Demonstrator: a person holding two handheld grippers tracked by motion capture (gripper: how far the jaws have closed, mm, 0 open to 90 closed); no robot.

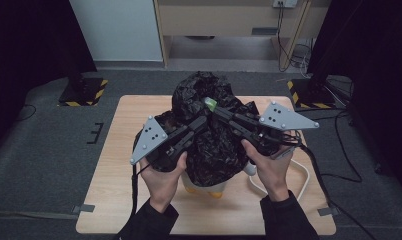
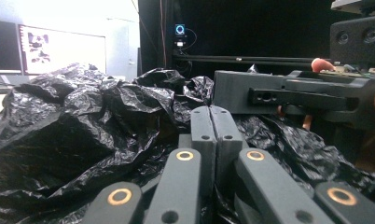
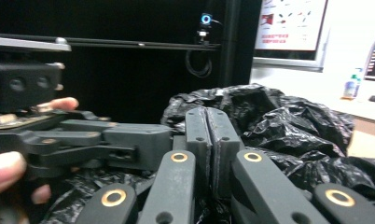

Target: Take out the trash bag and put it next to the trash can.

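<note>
Both hands over the black bin bag (image 1: 209,130) mid-table, which is draped over a white bin (image 1: 205,186). My left gripper (image 1: 201,122) is clenched, jaws pressed flat together above the crumpled plastic. My right gripper (image 1: 215,111) is clenched likewise, tips just beside the left's; can't tell if either pinches film

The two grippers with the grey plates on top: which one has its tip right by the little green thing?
The right gripper. Its closed tip sits against the small green thing on top of the black plastic bag; the left gripper points in lower, away from it.
</note>
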